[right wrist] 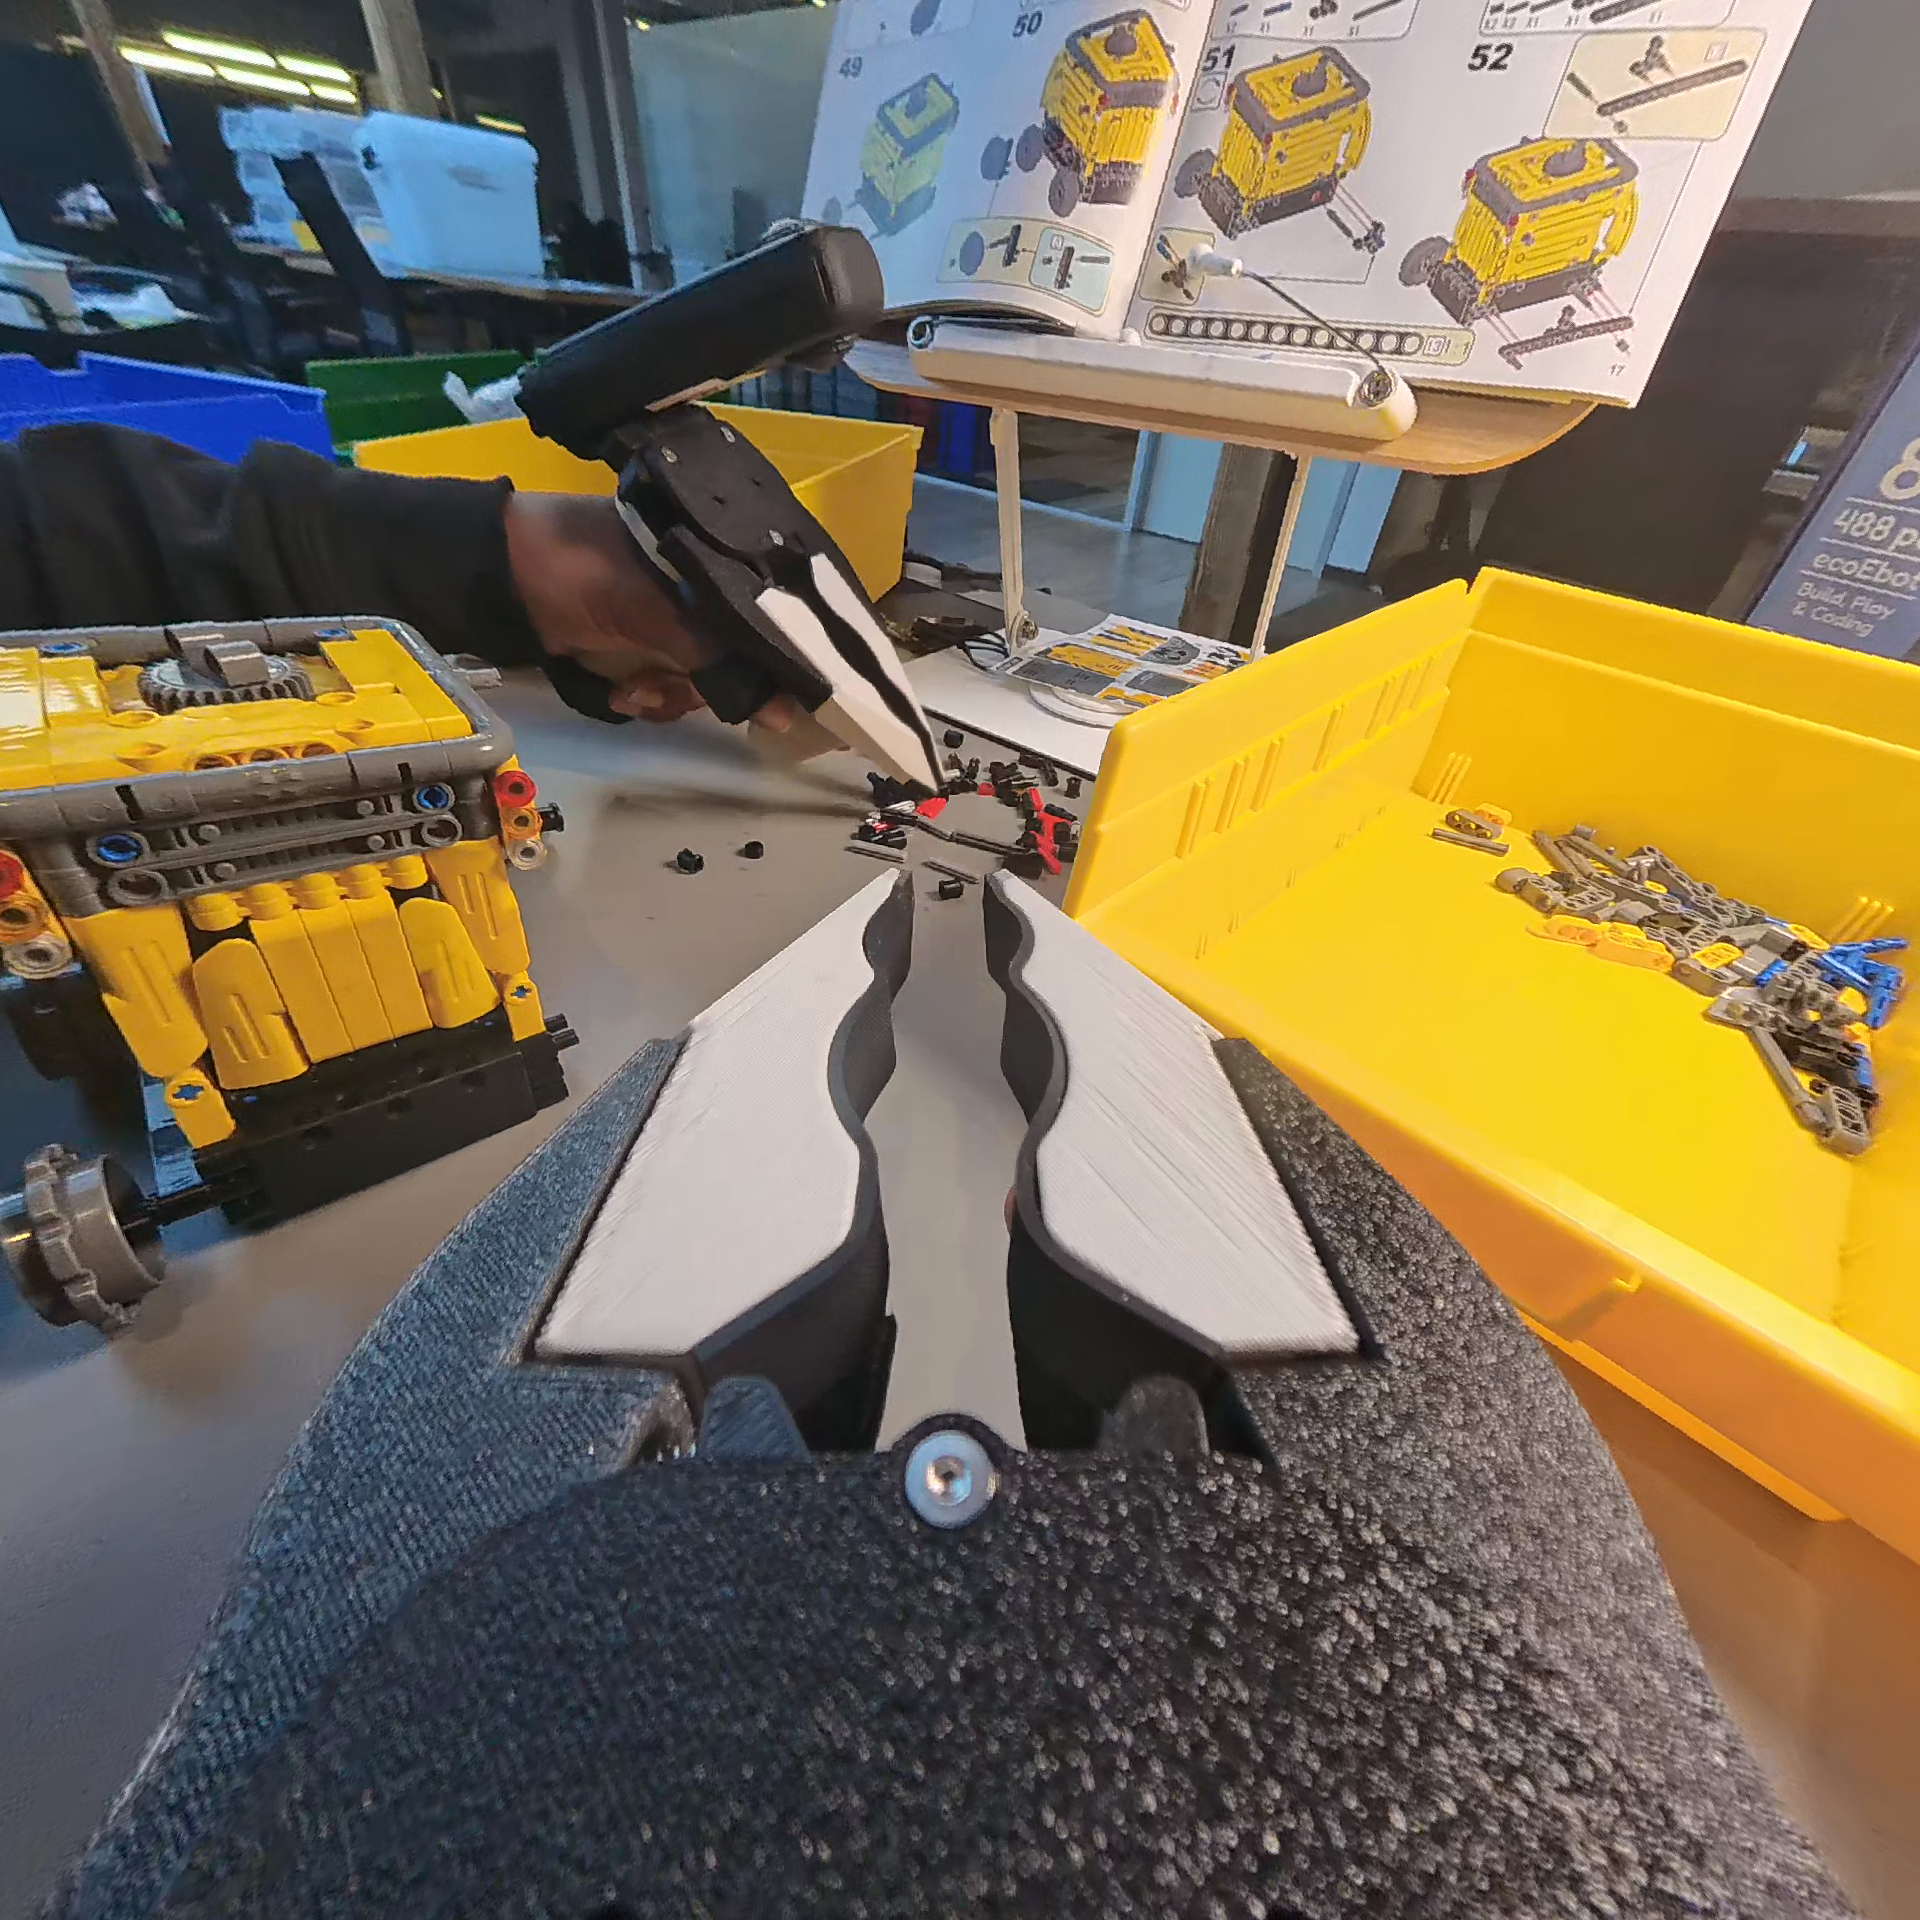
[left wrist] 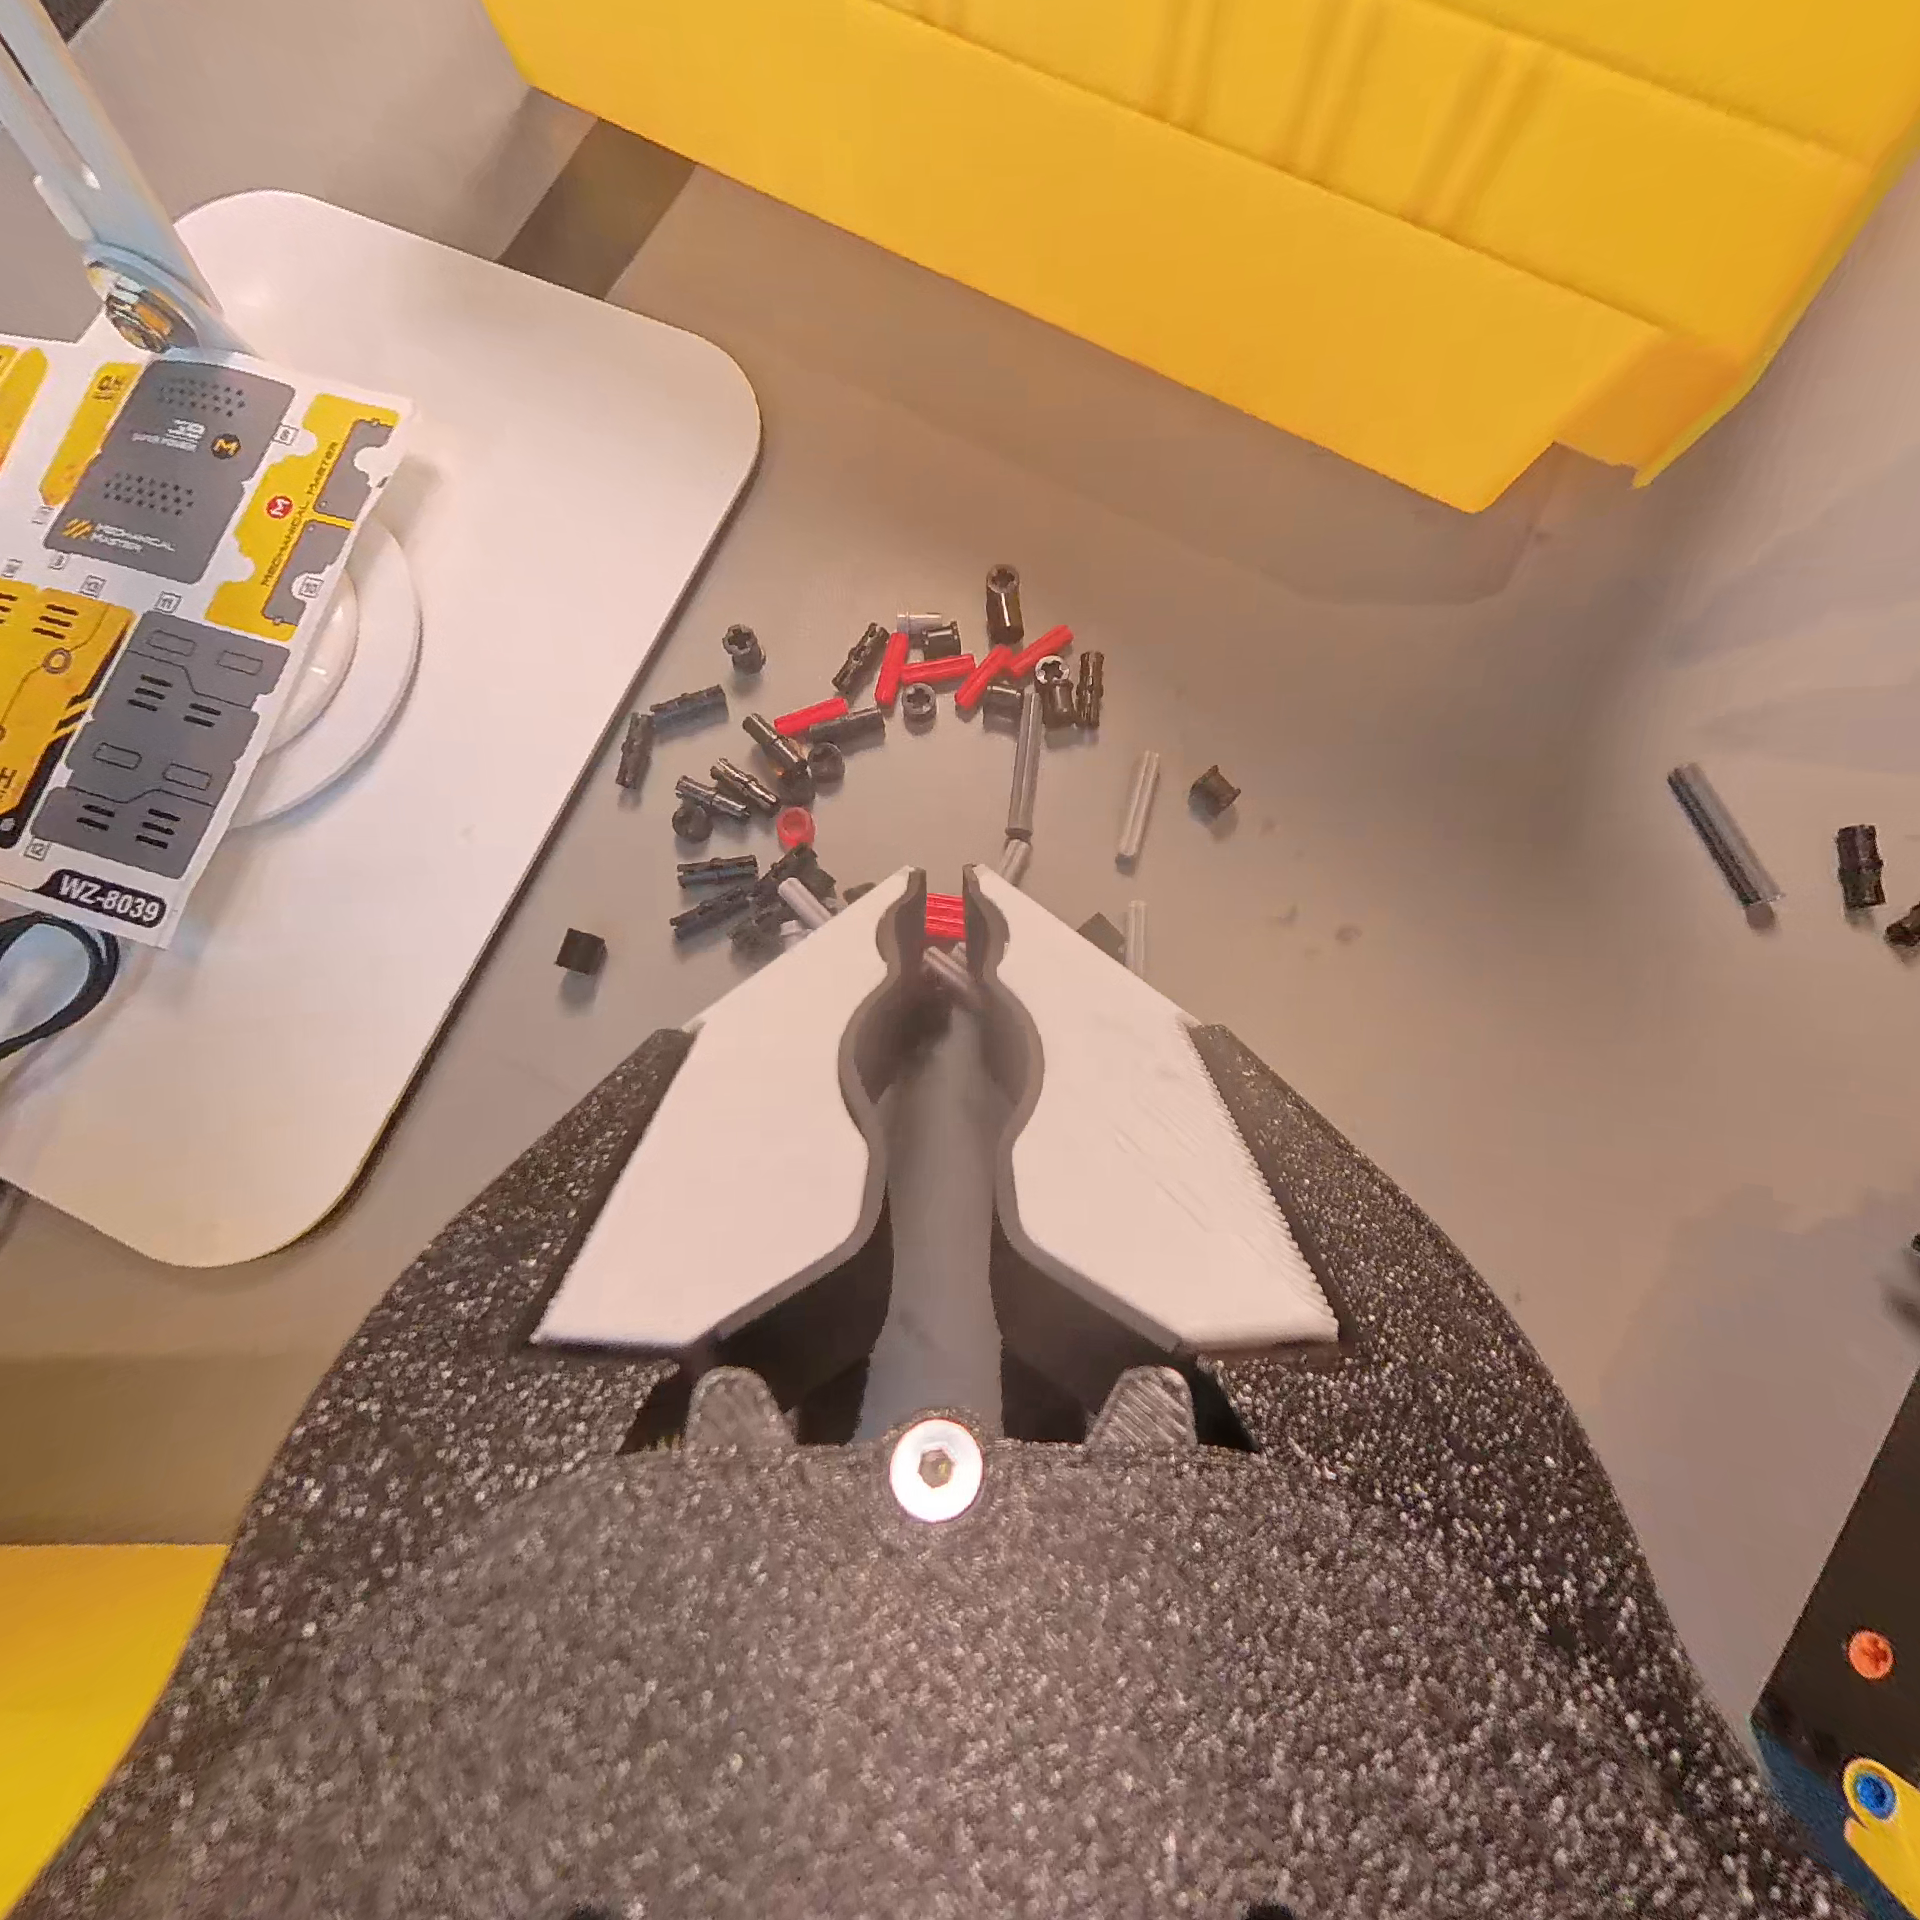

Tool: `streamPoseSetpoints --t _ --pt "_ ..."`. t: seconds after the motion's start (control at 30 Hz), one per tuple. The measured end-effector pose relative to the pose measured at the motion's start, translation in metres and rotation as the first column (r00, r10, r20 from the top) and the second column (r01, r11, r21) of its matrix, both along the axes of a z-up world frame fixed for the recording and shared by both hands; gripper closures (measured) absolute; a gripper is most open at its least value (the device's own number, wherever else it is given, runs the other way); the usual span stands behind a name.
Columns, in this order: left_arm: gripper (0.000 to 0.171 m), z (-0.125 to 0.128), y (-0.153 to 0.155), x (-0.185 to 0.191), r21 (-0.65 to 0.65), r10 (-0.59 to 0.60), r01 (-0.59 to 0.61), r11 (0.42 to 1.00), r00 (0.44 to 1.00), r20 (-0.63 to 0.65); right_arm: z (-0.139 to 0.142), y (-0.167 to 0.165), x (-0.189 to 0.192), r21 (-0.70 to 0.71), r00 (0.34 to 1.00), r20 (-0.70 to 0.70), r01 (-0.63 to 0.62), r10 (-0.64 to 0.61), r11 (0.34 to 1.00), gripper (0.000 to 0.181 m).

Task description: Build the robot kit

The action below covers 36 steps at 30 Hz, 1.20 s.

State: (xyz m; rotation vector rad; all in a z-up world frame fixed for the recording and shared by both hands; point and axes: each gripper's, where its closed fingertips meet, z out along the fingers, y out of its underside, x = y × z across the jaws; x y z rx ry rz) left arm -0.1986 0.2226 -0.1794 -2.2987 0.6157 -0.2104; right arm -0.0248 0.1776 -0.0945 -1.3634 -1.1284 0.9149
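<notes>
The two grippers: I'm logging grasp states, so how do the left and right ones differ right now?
The left gripper is shut on a small red ribbed plastic pin; the right gripper is open and empty. The left is tipped down into the scattered pile of black and red connector pins; the right hovers short of it. Both have white fingers on black bodies.

Printed lettering and numbers appear on a sticker sheet (left wrist: 156, 623), an open instruction booklet (right wrist: 1351, 156) and a dark sign (right wrist: 1860, 540).
</notes>
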Motion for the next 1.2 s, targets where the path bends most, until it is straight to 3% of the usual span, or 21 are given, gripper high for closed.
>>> streamPoseSetpoints --t 0.27,0.5,0.63,0.73,0.87,1.0,1.2 --pt "0.161 -0.010 0.009 0.020 -0.049 -0.098 0.097 0.994 0.995 -0.032 0.000 0.000 0.000 -0.005 1.000 -0.002 0.000 0.000 1.000 0.168" --pt "0.168 -0.014 0.009 0.022 -0.119 -0.167 0.152 0.981 0.977 -0.131 0.000 0.000 0.000 -0.009 1.000 -0.003 -0.004 0.004 1.000 0.168" --pt "0.170 -0.009 0.007 0.023 -0.082 -0.197 0.185 0.979 0.964 -0.180 -0.002 -0.001 -0.003 -0.004 1.000 0.017 -0.015 0.015 1.000 0.168" --pt "0.170 0.018 -0.011 0.040 0.033 -0.218 0.220 0.975 0.975 -0.038 0.001 -0.004 -0.010 0.018 0.999 0.035 -0.040 0.039 0.999 0.167" --pt "0.170 0.076 -0.057 0.066 0.244 -0.322 0.297 0.923 0.944 0.068 0.017 -0.026 -0.032 0.109 0.980 0.084 -0.191 0.183 0.975 0.163" --pt "0.170 0.117 -0.107 0.082 0.320 -0.410 0.392 0.862 0.912 -0.014 0.040 -0.055 -0.055 0.291 0.924 0.198 -0.375 0.328 0.880 0.163" --pt "0.170 0.136 -0.150 0.095 0.296 -0.453 0.470 0.832 0.882 -0.128 0.062 -0.103 -0.078 0.400 0.828 0.304 -0.559 0.470 0.726 0.167"
